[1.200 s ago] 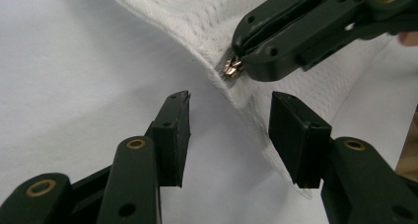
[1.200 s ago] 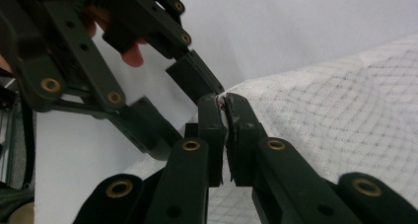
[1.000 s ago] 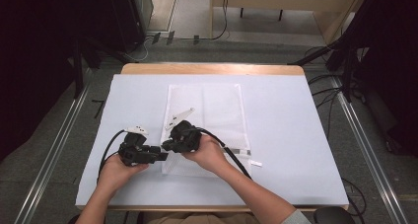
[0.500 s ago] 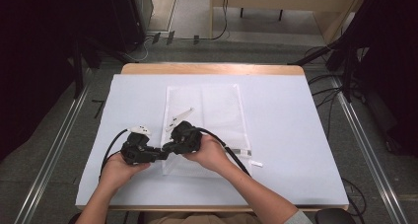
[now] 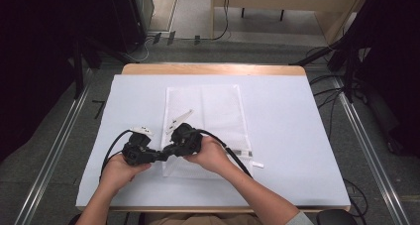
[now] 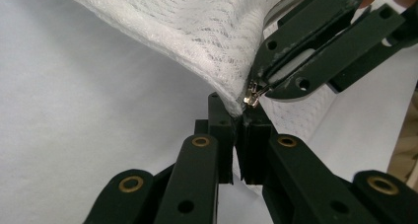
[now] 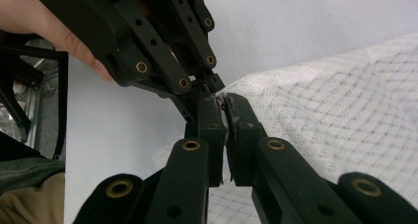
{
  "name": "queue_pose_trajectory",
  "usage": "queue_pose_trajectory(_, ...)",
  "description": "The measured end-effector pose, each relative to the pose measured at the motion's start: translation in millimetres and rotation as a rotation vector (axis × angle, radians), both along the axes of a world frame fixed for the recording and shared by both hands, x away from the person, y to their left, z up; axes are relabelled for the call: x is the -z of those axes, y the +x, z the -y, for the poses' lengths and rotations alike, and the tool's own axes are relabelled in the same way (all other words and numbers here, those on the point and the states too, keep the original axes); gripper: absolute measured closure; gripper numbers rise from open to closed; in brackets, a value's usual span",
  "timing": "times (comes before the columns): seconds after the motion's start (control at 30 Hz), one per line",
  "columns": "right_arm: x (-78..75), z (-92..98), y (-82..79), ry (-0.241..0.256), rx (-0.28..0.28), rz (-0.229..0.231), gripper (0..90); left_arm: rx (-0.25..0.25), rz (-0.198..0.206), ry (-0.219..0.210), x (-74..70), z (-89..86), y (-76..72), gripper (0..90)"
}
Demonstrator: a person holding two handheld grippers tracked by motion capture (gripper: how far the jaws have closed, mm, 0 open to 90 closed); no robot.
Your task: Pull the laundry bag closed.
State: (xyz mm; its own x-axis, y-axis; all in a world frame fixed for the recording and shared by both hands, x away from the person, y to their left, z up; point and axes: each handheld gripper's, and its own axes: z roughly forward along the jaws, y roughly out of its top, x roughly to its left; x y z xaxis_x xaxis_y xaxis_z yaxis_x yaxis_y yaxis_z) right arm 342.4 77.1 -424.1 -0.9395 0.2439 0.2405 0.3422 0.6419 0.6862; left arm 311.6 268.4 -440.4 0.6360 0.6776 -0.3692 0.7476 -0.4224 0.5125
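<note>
While both grippers meet over the worktop (image 5: pixel 297 136), close up the left gripper (image 6: pixel 236 130) pinches the white mesh bag (image 6: pixel 197 31) – the right gripper (image 7: pixel 223 101) grips its metal zipper pull (image 6: pixel 251 96).

We see a white sheet (image 5: pixel 287 136) covering the counter (image 5: pixel 213 69). A small white strip (image 5: pixel 258 164) lies beside us on it
</note>
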Motion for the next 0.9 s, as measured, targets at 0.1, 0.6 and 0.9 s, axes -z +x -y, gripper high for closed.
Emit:
queue_pose_trajectory(0.1,1.1,0.5,1.2,0.005,0.003,-0.002,88.1,-0.005,-0.009,-0.004,-0.3,-0.7,0.4,87.7)
queue_pose_trajectory(0.6,11.0,2.0,5.4,0.001,0.013,-0.018,88.3,-0.001,-0.009,0.014,-2.1,-1.0,0.1,88.7)
queue_pose_trajectory(0.9,12.5,4.7,7.0,-0.002,0.013,-0.021,88.6,-0.006,-0.012,0.025,-5.0,-0.5,0.1,89.2)
